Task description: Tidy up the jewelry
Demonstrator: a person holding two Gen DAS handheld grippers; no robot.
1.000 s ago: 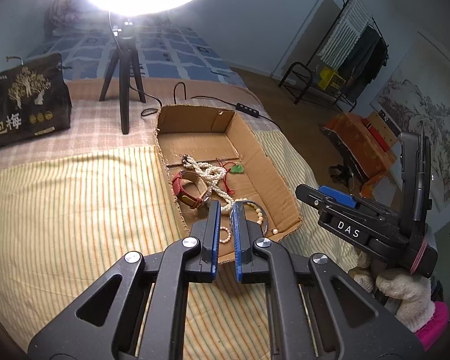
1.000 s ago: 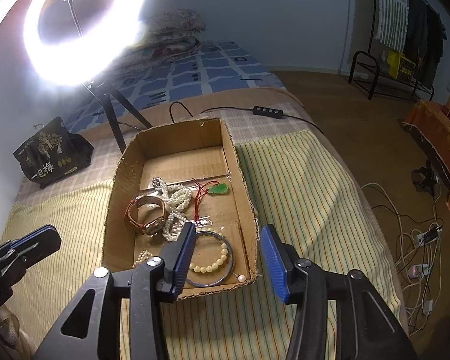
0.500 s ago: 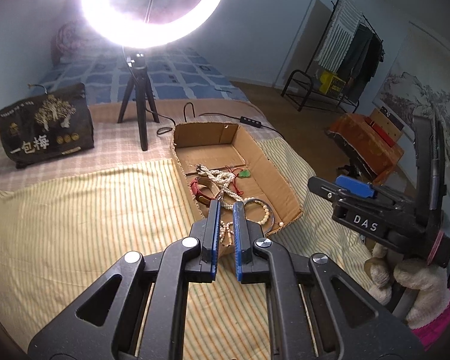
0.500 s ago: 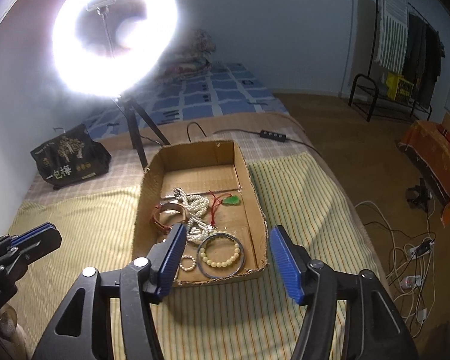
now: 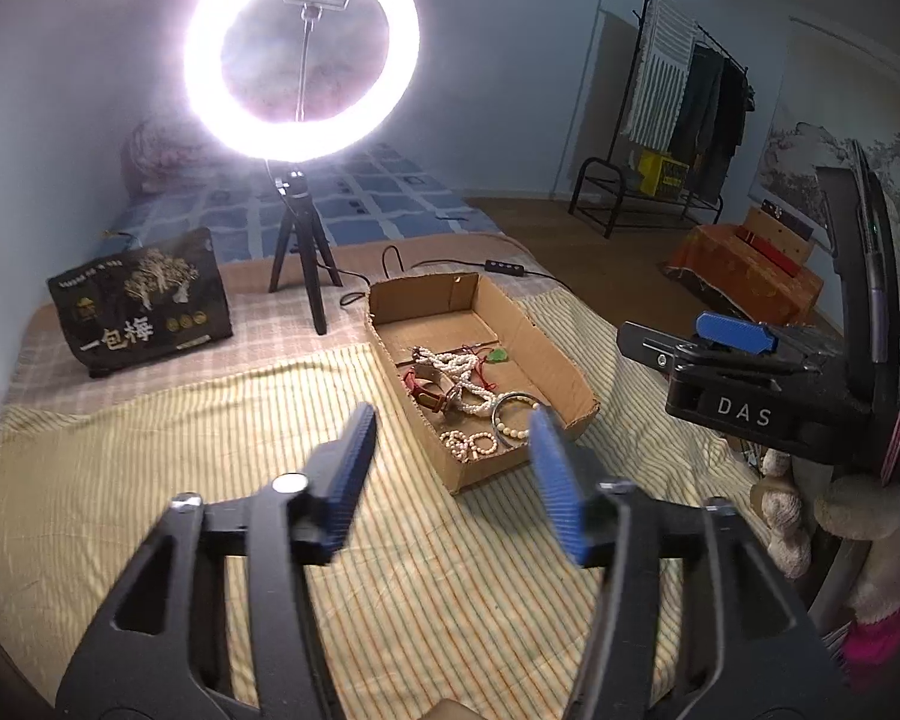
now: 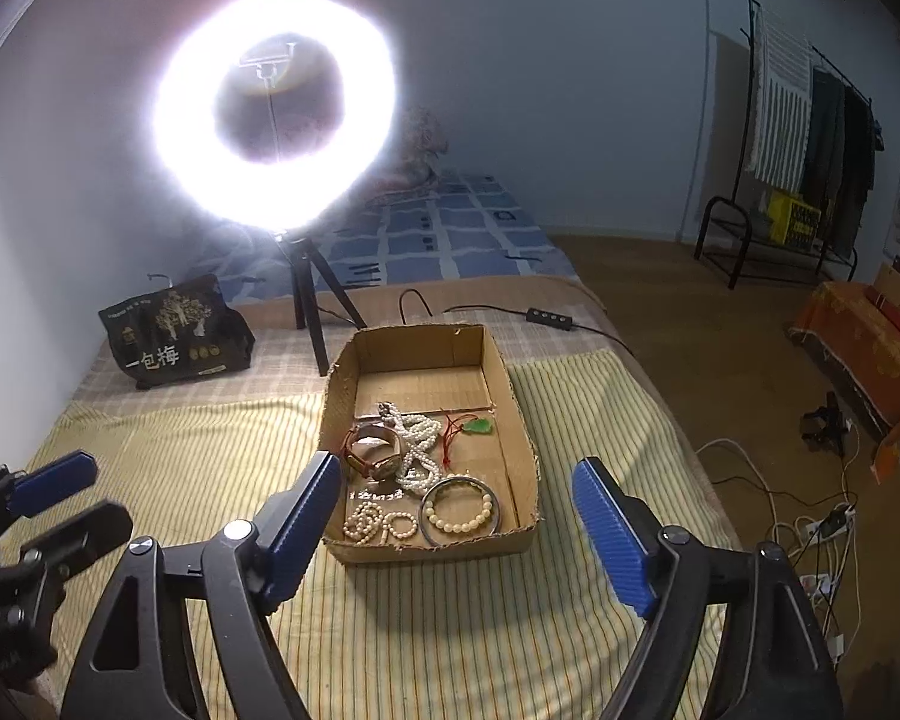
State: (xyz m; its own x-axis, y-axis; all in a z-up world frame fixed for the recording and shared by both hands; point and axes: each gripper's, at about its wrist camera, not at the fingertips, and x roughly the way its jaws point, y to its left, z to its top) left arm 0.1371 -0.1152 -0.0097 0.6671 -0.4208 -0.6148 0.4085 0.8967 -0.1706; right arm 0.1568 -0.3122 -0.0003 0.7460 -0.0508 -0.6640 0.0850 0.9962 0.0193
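Observation:
A shallow cardboard box (image 6: 516, 396) (image 5: 564, 354) lies on the striped bedspread and holds the jewelry. Inside are a pearl necklace (image 6: 420, 444), a red-strapped watch (image 6: 378, 450), a green pendant on red cord (image 6: 480, 426), a bangle with a cream bead bracelet (image 6: 459, 510) and small bead bracelets (image 6: 378, 525). My left gripper (image 5: 450, 462) hangs above the bedspread short of the box, jaws opening, nothing between them. My right gripper (image 6: 456, 510) is raised before the box's near end, jaws opening wide and empty. Its side also shows in the left wrist view, the right gripper (image 5: 732, 333).
A lit ring light on a black tripod (image 6: 312, 312) stands behind the box. A black printed bag (image 5: 141, 303) sits at the back left. A cable with an inline switch (image 6: 549, 318) runs behind the box. The bed edge drops to a wooden floor (image 6: 720, 372) with loose cables.
Both grippers have pulled back and up from the box, so it looks smaller. The left jaws went from shut to apart. The right jaws spread wider.

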